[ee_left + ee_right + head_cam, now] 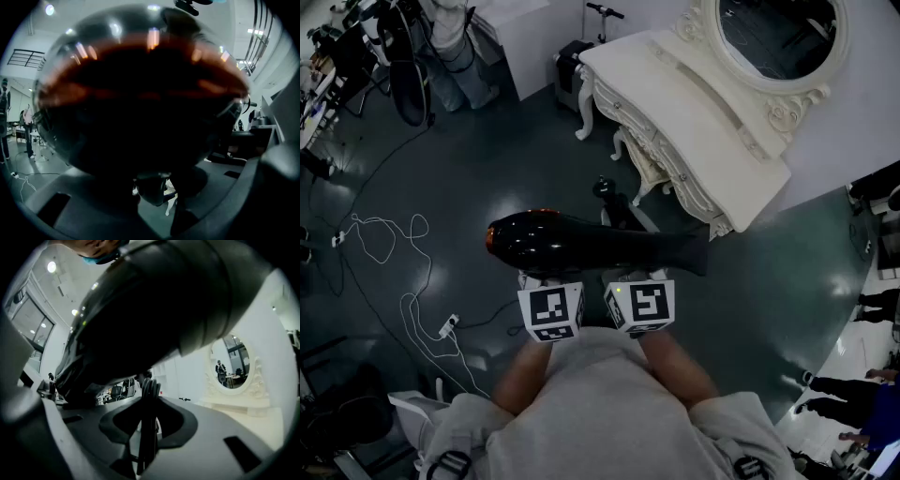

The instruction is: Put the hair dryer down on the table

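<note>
The black glossy hair dryer (581, 246) hangs level over the dark floor in the head view, its orange-tinted end to the left and its narrow end to the right. My left gripper (547, 278) is shut on its thick body, which fills the left gripper view as a dark, rounded hair dryer (140, 103). My right gripper (639, 276) is shut on the slimmer part; there the hair dryer (154, 310) crosses the top of the right gripper view. Its black cord (147, 427) hangs down in front of the jaws. The white dressing table (694, 122) stands ahead to the right.
An oval mirror (778, 37) tops the dressing table. White cables and a plug strip (412, 309) lie on the floor at left. A black stand (605, 192) sits beyond the dryer. Clutter and chairs (403, 56) fill the far left; people (862, 384) stand at right.
</note>
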A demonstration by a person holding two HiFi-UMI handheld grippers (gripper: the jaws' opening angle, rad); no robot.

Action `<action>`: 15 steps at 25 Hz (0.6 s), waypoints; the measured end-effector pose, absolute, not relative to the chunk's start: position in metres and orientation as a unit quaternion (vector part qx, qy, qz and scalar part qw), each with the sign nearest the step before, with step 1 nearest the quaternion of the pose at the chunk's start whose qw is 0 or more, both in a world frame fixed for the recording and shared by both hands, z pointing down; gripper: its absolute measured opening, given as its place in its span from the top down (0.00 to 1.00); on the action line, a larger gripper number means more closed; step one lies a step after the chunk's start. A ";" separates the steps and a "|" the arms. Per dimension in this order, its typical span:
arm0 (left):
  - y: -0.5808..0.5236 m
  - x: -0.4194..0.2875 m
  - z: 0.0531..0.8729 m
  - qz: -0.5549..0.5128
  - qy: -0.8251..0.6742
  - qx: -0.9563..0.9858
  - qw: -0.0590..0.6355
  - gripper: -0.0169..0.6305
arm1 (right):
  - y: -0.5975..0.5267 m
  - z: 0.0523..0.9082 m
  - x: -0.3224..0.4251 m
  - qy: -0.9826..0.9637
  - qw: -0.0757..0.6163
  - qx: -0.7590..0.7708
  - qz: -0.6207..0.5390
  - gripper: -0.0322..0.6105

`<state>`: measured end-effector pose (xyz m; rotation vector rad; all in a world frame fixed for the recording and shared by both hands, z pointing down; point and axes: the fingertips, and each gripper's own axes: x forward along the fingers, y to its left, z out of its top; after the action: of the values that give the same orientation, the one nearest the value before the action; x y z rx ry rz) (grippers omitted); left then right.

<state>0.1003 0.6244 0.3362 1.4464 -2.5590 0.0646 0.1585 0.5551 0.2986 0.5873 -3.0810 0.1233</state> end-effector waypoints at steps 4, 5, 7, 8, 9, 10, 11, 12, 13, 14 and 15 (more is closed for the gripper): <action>0.629 0.093 0.342 0.027 -0.869 0.482 0.111 0.67 | 0.560 0.306 0.157 -0.981 0.010 0.188 0.049 0.79; 0.630 0.091 0.344 0.026 -0.869 0.481 0.112 0.67 | 0.562 0.308 0.156 -0.981 0.012 0.187 0.049 0.79; 0.632 0.087 0.345 0.024 -0.870 0.480 0.114 0.67 | 0.566 0.310 0.153 -0.981 0.014 0.187 0.049 0.79; 0.633 0.084 0.346 0.023 -0.870 0.479 0.114 0.67 | 0.567 0.311 0.151 -0.981 0.015 0.187 0.050 0.79; 0.634 0.081 0.347 0.024 -0.871 0.478 0.115 0.67 | 0.567 0.311 0.149 -0.981 0.016 0.187 0.051 0.79; 0.634 0.078 0.347 0.025 -0.871 0.477 0.115 0.67 | 0.568 0.312 0.146 -0.981 0.017 0.187 0.053 0.79; 0.635 0.075 0.347 0.027 -0.871 0.477 0.116 0.67 | 0.569 0.313 0.144 -0.981 0.018 0.188 0.054 0.79; 0.637 0.071 0.348 0.028 -0.870 0.478 0.116 0.67 | 0.570 0.314 0.141 -0.980 0.019 0.189 0.055 0.79; 0.638 0.068 0.348 0.028 -0.870 0.479 0.116 0.67 | 0.572 0.315 0.137 -0.980 0.019 0.190 0.056 0.79; 0.640 0.064 0.349 0.029 -0.870 0.479 0.116 0.67 | 0.574 0.316 0.134 -0.980 0.019 0.191 0.055 0.79; 0.642 0.061 0.351 0.030 -0.869 0.480 0.117 0.67 | 0.576 0.318 0.130 -0.980 0.020 0.191 0.055 0.79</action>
<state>0.0610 0.6418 0.3509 1.4040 -2.5435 0.0886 0.1301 0.5764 0.3177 0.5933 -3.0400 0.1697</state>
